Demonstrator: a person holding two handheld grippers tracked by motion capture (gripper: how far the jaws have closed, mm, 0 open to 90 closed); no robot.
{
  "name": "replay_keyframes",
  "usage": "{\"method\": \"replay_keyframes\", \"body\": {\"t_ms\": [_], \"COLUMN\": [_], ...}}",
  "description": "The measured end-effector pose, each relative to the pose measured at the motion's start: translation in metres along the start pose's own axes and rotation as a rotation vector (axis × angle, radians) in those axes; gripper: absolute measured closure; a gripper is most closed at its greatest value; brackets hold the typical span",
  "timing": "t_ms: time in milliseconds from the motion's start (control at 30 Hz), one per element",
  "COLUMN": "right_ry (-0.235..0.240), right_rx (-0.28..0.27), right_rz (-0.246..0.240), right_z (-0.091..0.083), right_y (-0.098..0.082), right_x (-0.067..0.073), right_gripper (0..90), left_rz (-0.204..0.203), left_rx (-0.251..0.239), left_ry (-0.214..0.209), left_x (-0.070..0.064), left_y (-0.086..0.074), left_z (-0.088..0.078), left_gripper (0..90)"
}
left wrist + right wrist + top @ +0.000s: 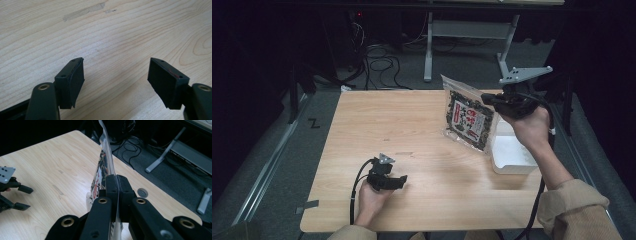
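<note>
A clear packet of dark dried food with a red and white label [468, 116] hangs tilted above the table's right side, its lower edge near the wood. My right gripper [490, 98] is shut on the packet's right edge; in the right gripper view the two jaws pinch the thin plastic [107, 157] edge-on at my right gripper [116, 180]. My left gripper [401, 181] rests low over the table's front left, held in a hand. Its jaws stand wide apart in the left gripper view, with my left gripper [116, 71] over bare wood and nothing between.
A white tray [512, 155] sits at the table's right edge, under the right forearm. The wooden table [412, 130] has a small scuff mark near its middle. Behind the table are cables [379, 62] and a grey stand's legs [472, 35] on the floor.
</note>
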State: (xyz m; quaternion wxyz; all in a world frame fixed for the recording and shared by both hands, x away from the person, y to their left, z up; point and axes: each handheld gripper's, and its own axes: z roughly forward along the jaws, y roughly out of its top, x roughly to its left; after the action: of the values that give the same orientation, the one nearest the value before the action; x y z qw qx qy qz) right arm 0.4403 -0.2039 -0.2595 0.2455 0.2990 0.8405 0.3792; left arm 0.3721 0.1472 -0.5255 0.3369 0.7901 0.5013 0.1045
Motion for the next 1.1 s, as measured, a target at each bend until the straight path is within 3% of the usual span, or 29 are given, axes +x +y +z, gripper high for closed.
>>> {"method": "replay_keyframes", "body": {"t_ms": [400, 1100], "right_ry": [-0.065, -0.218], "right_rx": [-0.032, -0.044], "right_rz": [0.057, 0.146], "right_z": [-0.03, -0.062], "right_y": [-0.007, -0.042], "right_x": [-0.022, -0.067], "right_gripper": [90.0, 90.0], "left_rz": [-0.002, 0.014], "left_rx": [-0.009, -0.007], "left_ry": [0.013, 0.023], "left_x": [-0.001, -0.002], "left_y": [-0.002, -0.001], "left_z": [-0.001, -0.001], "left_gripper": [29.7, 29.9]}}
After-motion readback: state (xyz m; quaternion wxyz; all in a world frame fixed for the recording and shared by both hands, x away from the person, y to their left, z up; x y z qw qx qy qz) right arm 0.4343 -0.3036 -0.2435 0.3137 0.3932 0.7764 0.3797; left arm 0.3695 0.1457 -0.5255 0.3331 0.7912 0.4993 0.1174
